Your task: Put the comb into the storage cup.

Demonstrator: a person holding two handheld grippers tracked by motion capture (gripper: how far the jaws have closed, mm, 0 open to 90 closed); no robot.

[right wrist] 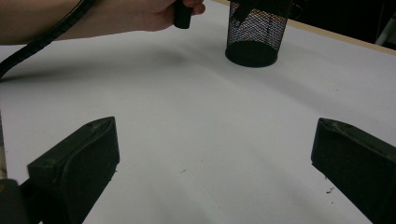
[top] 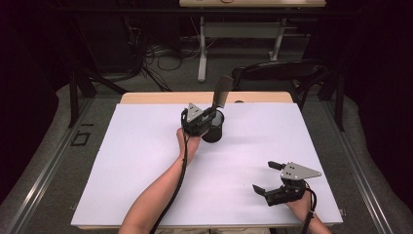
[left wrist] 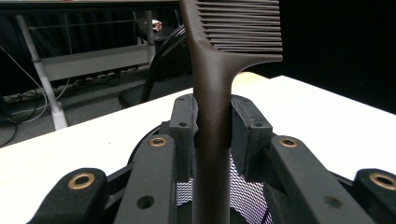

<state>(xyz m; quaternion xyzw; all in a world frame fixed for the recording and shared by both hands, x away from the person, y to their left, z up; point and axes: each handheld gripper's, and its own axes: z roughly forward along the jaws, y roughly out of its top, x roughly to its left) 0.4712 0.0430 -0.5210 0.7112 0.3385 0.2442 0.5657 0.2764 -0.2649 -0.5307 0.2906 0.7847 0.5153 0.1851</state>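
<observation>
Clamped on one dark comb (left wrist: 212, 121) by the handle: left gripper (top: 210, 116), jaws narrowed to the handle's width, pads pressed flat on either side of it in the left gripper view; comb upright, teeth at the top, lower end reaching down into the black mesh cup (top: 214, 127), whose weave shows pale behind the handle between the jaws; left gripper right at the cup's rim, on its left side in the high view. Spread wide and holding nothing: right gripper (top: 267, 176), well apart from the cup, toward the near right corner of the white table (top: 141, 165); in the right gripper view, two black jaws far apart at the bottom corners with bare white surface between them, cup (right wrist: 255, 33) beyond at the top, left hand (right wrist: 154, 14) just beside it. Counted from largest to smallest: one white table, one dark chair (top: 277, 73) past the far edge behind the cup, two forearms, two grippers, one mesh cup, one comb. Cup close to the far edge, near its middle; broad bare surface left of the cup, right of it, and on the near side between cup and right gripper; right gripper near the front edge.
</observation>
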